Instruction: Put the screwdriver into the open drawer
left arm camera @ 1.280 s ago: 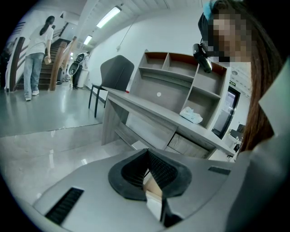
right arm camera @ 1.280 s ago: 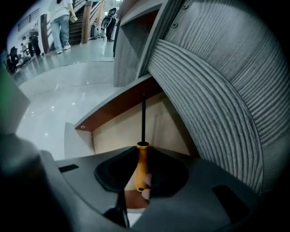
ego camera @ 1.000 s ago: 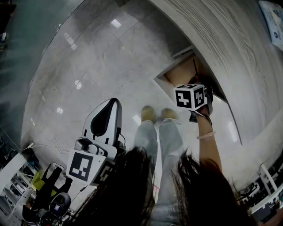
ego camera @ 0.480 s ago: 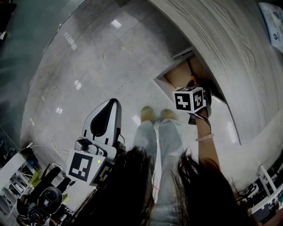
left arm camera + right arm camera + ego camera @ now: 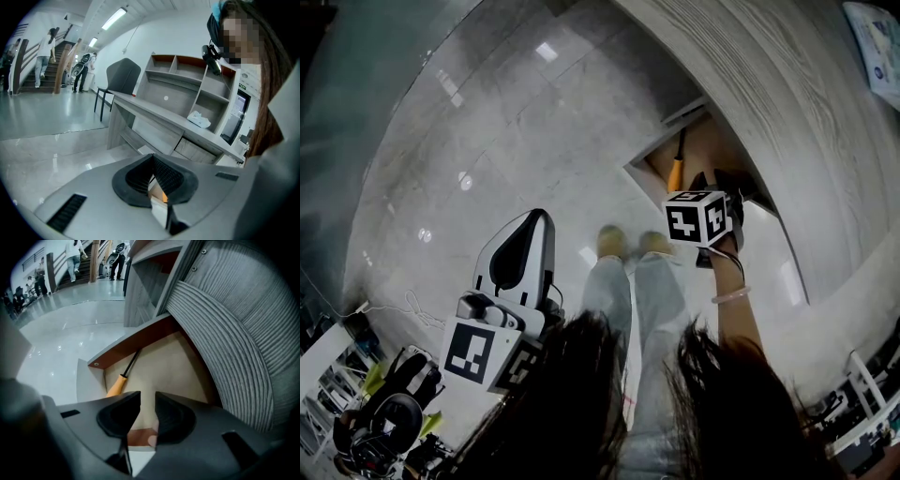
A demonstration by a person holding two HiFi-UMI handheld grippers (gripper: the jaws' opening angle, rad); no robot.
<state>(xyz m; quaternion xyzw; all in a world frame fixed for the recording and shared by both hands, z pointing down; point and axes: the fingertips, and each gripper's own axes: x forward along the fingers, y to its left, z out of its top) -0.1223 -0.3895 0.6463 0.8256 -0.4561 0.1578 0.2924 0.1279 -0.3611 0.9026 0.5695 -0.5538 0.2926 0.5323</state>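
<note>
Head view: at the left, the grey-and-black left gripper (image 5: 530, 242) with its marker cube hangs over the glossy pale floor (image 5: 487, 122), well apart from the drawer. In the left gripper view, its ribbed black jaws meet at their tips and hold nothing. Further right, the open wooden drawer (image 5: 651, 169) juts from the grey wood-grain desk (image 5: 787, 103). The screwdriver with an orange handle and black shaft (image 5: 118, 384) lies inside along the drawer's red-brown side wall, with its handle near the front corner. The right gripper (image 5: 147, 401) hovers above the drawer's front edge. Its jaws are a narrow gap apart and empty, with the screwdriver just beside the left one.
</note>
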